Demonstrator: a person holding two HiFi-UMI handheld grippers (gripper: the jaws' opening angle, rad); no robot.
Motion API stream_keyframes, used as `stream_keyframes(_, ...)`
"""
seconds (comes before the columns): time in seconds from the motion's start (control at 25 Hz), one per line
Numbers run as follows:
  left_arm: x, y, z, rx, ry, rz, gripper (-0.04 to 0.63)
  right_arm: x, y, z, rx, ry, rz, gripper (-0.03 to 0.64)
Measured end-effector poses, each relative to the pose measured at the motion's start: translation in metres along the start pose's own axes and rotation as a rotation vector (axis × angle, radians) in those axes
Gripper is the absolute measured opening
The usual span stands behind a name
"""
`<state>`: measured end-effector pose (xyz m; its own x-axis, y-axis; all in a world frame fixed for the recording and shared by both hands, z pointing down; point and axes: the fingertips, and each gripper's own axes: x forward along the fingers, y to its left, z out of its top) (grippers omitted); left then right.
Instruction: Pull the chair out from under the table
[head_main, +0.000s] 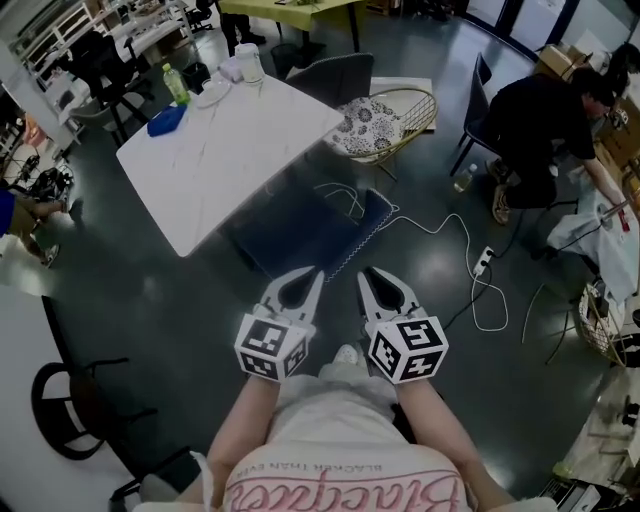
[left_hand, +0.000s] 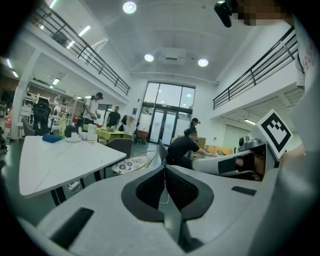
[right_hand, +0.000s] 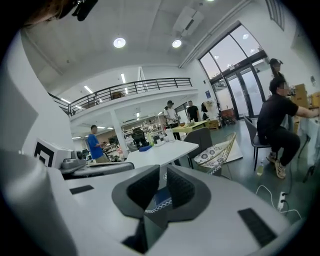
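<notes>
1. Approach step: the left gripper (head_main: 316, 272) and right gripper (head_main: 366, 272) both have jaws closed together, holding nothing
2. The chair (head_main: 305, 235) stands just ahead, partly under the table (head_main: 230, 160)
3. Next, probably: open the jaws, grip the chair's near edge, draw back

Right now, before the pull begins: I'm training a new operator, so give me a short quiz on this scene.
1. True or false: the blue chair stands far from the white table.
2. Which of these stands on the table? A) green bottle B) laptop C) potted plant
3. Fill in: the left gripper and the right gripper are both ___, with nothing held.
Key: 1 false, it sits tucked at the table's near edge; 2 A; 3 shut.
</notes>
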<state>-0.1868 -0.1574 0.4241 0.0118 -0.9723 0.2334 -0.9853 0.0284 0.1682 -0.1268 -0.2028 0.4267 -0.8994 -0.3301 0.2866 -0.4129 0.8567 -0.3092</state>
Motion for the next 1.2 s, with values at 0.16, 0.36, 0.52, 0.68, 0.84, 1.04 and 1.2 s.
stream_keyframes(0.16,0.027,0.004,0.001,-0.002,0.005,0.004,0.005,0.019,-0.021,-0.002,0.017,0.052,0.023,0.161)
stream_keyframes(0.36,0.048,0.019,0.001,-0.005,0.025,-0.006,0.005,0.045,-0.037,-0.001,0.015,0.107,-0.024,0.221)
stream_keyframes(0.52,0.065,0.036,0.001,-0.008,0.043,-0.044,0.005,0.063,-0.045,-0.011,0.02,0.178,-0.07,0.222)
stream_keyframes(0.68,0.086,0.052,0.005,0.015,0.071,-0.138,0.005,0.087,-0.054,-0.01,0.081,0.191,-0.149,0.225)
stream_keyframes(0.84,0.109,0.066,0.003,0.042,0.12,-0.271,0.005,0.109,-0.069,-0.001,0.155,0.139,-0.278,0.229)
stream_keyframes(1.04,0.134,0.086,-0.002,0.036,0.173,-0.39,0.005,0.12,-0.088,-0.015,0.185,0.166,-0.45,0.235)
stream_keyframes(1.2,0.156,0.096,-0.011,0.044,0.221,-0.46,0.005,0.128,-0.102,-0.041,0.274,0.227,-0.547,0.239)
